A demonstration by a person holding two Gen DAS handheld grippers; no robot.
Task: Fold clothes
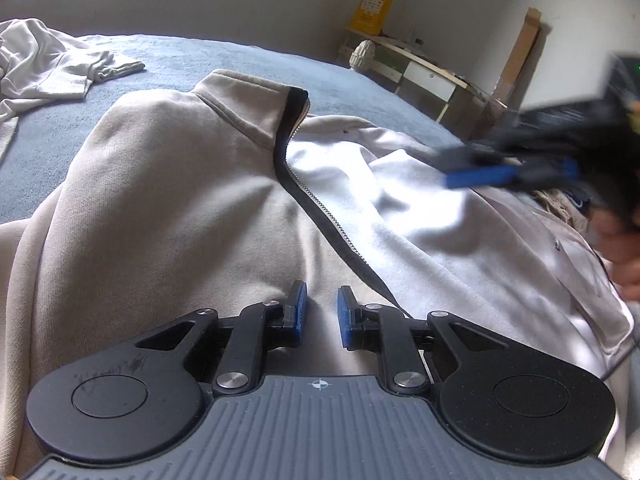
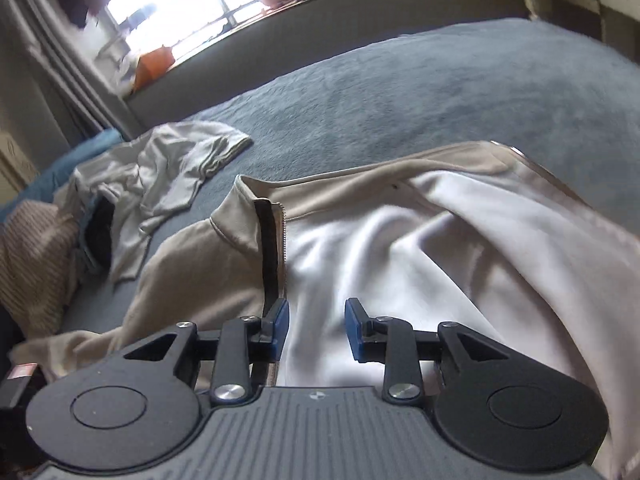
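A beige zip-up jacket (image 1: 160, 200) (image 2: 200, 264) lies on the bed with its collar pointing away from me. Its right front panel is thrown open, showing the white lining (image 1: 400, 208) (image 2: 360, 248) beside the black-edged zipper (image 1: 320, 208). My left gripper (image 1: 322, 306) rests low on the beige left front; its blue pads stand a narrow gap apart with beige cloth filling that gap. My right gripper (image 2: 316, 320) hovers over the white lining with its pads apart and nothing pinched. In the left wrist view the right gripper (image 1: 480, 176) is a blur, with a hand (image 1: 624, 256) behind it.
A second pale garment (image 1: 52, 64) (image 2: 172, 168) lies crumpled at the far left of the blue-grey blanket (image 1: 200, 56) (image 2: 400, 92). A striped cloth (image 2: 32, 260) sits at the left edge. A low shelf (image 1: 420, 68) stands past the bed on the right.
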